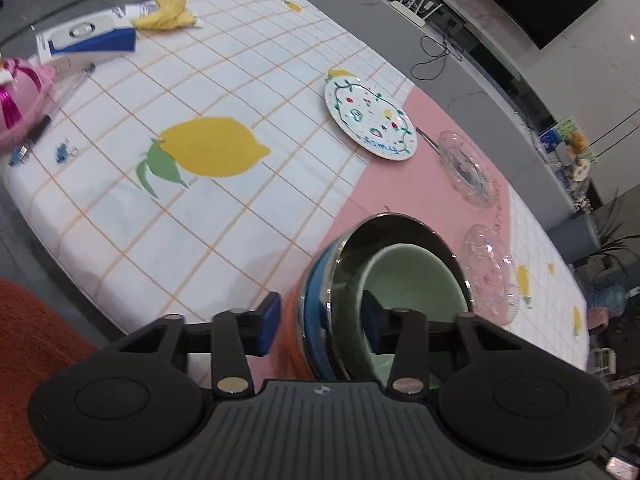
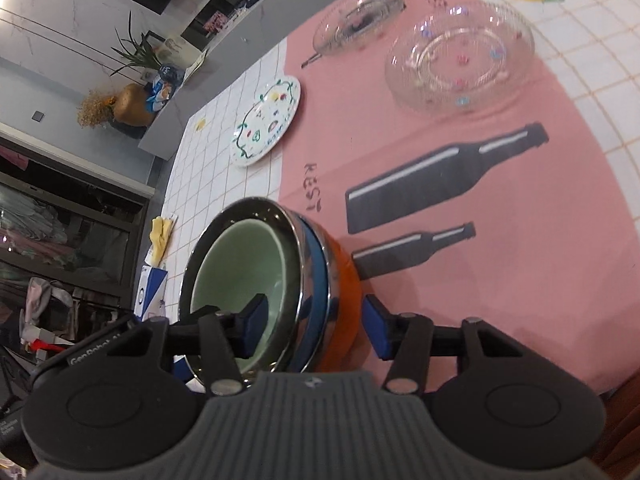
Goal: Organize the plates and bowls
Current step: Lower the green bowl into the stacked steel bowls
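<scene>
Nested bowl stack [image 1: 384,292] sits on the pink mat [image 1: 384,196] on the table [image 1: 120,208]: green bowl [image 2: 240,264] inside a steel bowl [image 2: 256,208], then a blue bowl [image 2: 318,276], orange bowl [image 2: 344,300] at the bottom. Left gripper [image 1: 320,326] straddles the stack's wall, one blue pad outside, one inside over the green bowl; jaws apart, with a gap visible, not clamped. Right gripper [image 2: 316,330] straddles the opposite wall the same way, jaws apart, not pressing. Painted plate [image 1: 370,120] lies beyond the stack on the lemon tablecloth. Two clear glass dishes [image 2: 460,64] rest further along the mat.
</scene>
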`<state>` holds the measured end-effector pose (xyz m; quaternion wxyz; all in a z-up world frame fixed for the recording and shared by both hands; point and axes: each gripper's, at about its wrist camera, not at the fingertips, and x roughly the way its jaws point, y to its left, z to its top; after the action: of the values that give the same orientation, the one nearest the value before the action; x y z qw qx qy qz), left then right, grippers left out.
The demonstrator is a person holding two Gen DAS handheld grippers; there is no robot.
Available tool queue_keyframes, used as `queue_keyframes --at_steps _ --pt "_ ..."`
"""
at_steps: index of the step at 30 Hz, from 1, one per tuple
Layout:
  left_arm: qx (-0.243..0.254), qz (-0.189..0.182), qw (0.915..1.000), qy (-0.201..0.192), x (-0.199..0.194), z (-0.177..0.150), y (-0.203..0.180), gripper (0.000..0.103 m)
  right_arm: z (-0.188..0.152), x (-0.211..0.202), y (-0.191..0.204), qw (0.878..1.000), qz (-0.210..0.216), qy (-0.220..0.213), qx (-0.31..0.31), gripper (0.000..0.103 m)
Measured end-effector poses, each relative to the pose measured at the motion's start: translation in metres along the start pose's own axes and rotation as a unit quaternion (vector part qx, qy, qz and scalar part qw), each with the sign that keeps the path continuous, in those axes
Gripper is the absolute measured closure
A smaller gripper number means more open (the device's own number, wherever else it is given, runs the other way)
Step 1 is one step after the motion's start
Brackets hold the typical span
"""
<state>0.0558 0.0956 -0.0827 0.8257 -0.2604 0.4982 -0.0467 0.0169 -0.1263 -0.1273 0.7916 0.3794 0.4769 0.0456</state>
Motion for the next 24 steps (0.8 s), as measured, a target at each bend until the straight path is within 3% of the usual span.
queue_keyframes --at_steps 16,24 --pt "0.020 0.042 0.9986 -0.023 0.015 0.038 -0.005 0.064 0.022 0.032 0.035 0.999 -0.023 0.007 -0.038 0.062" --pt "0.020 0.044 0.9983 -0.031 0.024 0.056 -0.005 0.064 0.043 0.052 0.051 0.998 -0.032 0.008 -0.054 0.062"
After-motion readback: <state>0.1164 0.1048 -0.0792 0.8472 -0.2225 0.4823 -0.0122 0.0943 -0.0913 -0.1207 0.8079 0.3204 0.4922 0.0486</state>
